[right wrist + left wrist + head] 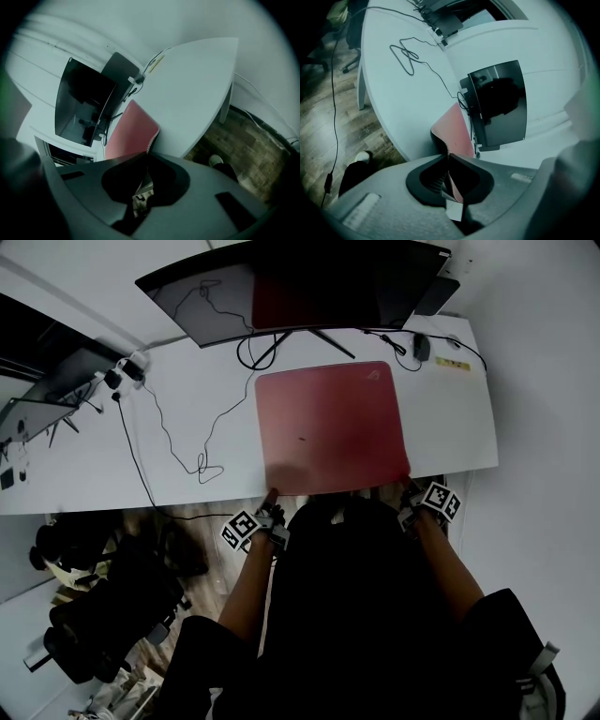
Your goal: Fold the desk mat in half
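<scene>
1. Desk mat (328, 423): red, rectangular with rounded corners, spread unfolded on the white desk (187, 418), directly in front of the monitor (300, 287).
2. Long axis across the desk, left to right, parallel to the desk's front edge; short sides running front to back.
3. Near long edge at the desk's front edge, with both near corners raised slightly off the surface; remainder flat.
4. Left gripper (272, 497): jaws clamped together on the near-left corner of the mat.
5. Right gripper (407, 486): jaws clamped together on the near-right corner.
6. Left of the mat: looped black cables (178, 442). Beyond its far-right corner: mouse (422, 347).
7. Below the desk, lower left: black chair (103, 615) on a wood floor (202, 512).
</scene>
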Demonstrator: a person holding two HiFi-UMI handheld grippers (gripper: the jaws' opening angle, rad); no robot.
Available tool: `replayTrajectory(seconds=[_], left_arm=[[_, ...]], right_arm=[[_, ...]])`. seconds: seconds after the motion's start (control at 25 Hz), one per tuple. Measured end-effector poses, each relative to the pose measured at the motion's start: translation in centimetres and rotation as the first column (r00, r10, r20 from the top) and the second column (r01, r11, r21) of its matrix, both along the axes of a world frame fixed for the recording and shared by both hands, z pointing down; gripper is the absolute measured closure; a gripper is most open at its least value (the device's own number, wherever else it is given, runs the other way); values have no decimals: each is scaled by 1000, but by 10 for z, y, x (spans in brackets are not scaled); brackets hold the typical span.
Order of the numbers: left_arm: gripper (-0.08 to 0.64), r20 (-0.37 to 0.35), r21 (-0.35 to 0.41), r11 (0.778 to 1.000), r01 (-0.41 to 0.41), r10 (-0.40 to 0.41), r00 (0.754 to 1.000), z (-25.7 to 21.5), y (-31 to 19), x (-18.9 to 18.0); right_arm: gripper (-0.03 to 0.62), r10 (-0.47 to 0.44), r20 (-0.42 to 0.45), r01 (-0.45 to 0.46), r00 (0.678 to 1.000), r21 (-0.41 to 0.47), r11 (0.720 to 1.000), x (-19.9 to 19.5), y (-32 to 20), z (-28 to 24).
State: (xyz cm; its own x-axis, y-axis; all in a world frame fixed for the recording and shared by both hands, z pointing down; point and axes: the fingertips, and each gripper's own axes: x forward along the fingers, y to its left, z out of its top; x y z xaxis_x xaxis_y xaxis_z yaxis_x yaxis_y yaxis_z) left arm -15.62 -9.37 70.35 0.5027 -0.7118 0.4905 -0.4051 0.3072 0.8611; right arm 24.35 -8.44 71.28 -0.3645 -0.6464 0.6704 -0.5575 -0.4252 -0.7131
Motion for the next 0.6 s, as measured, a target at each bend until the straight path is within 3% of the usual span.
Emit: replayTrajectory(seconds=[0.4, 0.6], left_arm=[[529, -113, 81, 997, -1, 11, 994, -48, -50, 3], [529, -78, 125, 990, -67, 77, 994, -63, -68, 4]], right_arm=[[580, 138, 78, -148, 987, 135, 980, 6, -29, -41], [580, 137, 76, -149, 988, 180, 972, 4, -46, -54]])
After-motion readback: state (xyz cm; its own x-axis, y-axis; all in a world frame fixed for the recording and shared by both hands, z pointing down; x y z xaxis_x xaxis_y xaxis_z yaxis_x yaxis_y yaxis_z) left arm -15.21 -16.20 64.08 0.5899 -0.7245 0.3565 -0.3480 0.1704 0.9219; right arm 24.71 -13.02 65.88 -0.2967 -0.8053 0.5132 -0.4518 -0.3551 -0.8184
